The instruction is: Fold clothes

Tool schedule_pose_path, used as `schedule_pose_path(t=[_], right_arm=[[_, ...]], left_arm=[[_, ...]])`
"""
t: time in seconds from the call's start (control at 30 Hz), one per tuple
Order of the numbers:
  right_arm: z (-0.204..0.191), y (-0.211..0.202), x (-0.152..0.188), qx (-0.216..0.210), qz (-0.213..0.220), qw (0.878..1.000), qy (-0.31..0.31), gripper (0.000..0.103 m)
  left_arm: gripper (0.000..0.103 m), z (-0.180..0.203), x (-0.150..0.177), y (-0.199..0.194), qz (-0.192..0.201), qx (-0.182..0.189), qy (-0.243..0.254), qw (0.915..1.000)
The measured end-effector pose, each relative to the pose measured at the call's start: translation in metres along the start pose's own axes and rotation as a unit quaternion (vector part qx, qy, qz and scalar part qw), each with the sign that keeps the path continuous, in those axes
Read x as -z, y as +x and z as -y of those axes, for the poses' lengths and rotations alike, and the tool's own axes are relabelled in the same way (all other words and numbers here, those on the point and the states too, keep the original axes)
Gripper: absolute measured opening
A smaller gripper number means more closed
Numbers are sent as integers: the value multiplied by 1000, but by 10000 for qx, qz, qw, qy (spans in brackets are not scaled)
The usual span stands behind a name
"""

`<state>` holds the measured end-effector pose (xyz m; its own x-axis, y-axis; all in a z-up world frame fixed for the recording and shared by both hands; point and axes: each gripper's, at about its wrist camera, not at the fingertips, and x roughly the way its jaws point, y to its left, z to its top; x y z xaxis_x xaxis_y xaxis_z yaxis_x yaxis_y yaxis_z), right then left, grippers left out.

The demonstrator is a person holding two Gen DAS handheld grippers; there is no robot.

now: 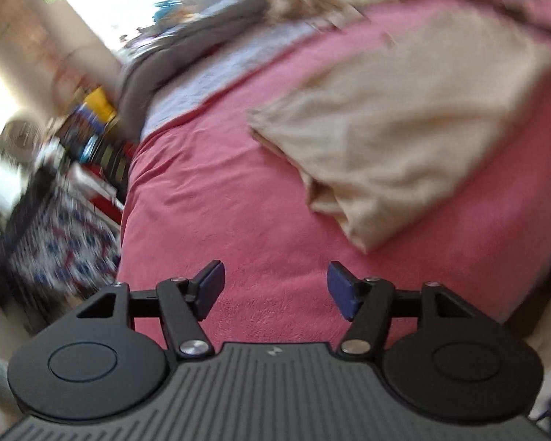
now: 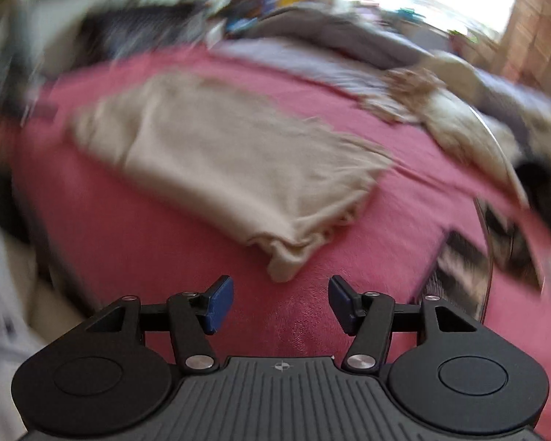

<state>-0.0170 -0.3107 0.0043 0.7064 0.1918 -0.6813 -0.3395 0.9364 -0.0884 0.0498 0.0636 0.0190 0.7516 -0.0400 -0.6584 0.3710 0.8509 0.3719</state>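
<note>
Both tools, left (image 1: 275, 290) and right (image 2: 281, 303), gape empty; beige shirt (image 2: 238, 158) looks soft, floppy — I'd pinch corners.

Pink bed (image 1: 220, 202), beige garment (image 1: 404, 136) flat on it

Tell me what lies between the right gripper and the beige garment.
Only bare pink blanket lies between the right gripper and the beige garment's nearest corner, as the right wrist view shows.
</note>
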Motion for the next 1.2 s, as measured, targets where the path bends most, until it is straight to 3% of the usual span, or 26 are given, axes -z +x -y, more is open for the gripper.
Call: schedule_pose_path(t=[0.07, 0.17, 0.27, 0.3, 0.33, 0.37, 0.43, 0.5, 0.6, 0.7, 0.8, 0.87, 0.93, 1.0, 1.07, 1.2], right_arm=[[13, -8, 7, -58, 313, 9962, 809, 58], [13, 3, 7, -2, 691, 9902, 1211, 58], [-1, 21, -1, 112, 790, 9904, 1130, 54], [-5, 30, -2, 266, 611, 9923, 1044, 49], [-10, 39, -3, 425, 417, 9937, 954, 35], [-11, 40, -3, 440, 347, 9939, 946, 33], [-11, 41, -2, 449, 227, 9943, 943, 27], [-5, 35, -1, 378, 118, 9936, 1053, 16], [10, 26, 3, 155, 4, 9899, 1408, 12], [32, 26, 2, -14, 3, 9830, 1836, 12], [53, 46, -16, -40, 140, 9793, 2018, 19], [66, 60, -28, -58, 232, 9766, 2139, 43], [80, 73, -40, -76, 323, 9736, 2259, 60], [94, 87, -52, -93, 415, 9704, 2378, 64], [108, 100, -63, -111, 506, 9669, 2497, 83], [126, 138, -84, -94, 517, 9603, 2739, 84]], left_arm=[[82, 0, -2, -12, 410, 125, -569, 9975], [84, 10, -3, -23, 820, 471, -1230, 9879], [85, 27, -4, 5, 378, 241, -1418, 9889], [85, 32, -5, 15, 221, 155, -1475, 9887], [85, 38, -5, 25, 63, 68, -1531, 9882], [89, 43, -5, 35, -94, -18, -1587, 9873], [97, 30, 8, 40, -69, 167, -2124, 9770], [98, 17, 16, 38, -73, 291, -2432, 9695], [100, 21, 15, 35, -75, 157, -2168, 9761], [103, 18, 14, 37, -89, 158, -2182, 9757], [103, 14, 14, 46, -98, 138, -2068, 9782], [103, 10, 14, 49, -130, 23, -1999, 9797], [103, 3, 19, 45, -177, -112, -1996, 9797], [103, -4, 22, 42, -237, -145, -2052, 9783], [103, -5, 23, 40, -281, -158, -2059, 9781], [103, 1, 21, 42, -352, -250, -1898, 9809]])
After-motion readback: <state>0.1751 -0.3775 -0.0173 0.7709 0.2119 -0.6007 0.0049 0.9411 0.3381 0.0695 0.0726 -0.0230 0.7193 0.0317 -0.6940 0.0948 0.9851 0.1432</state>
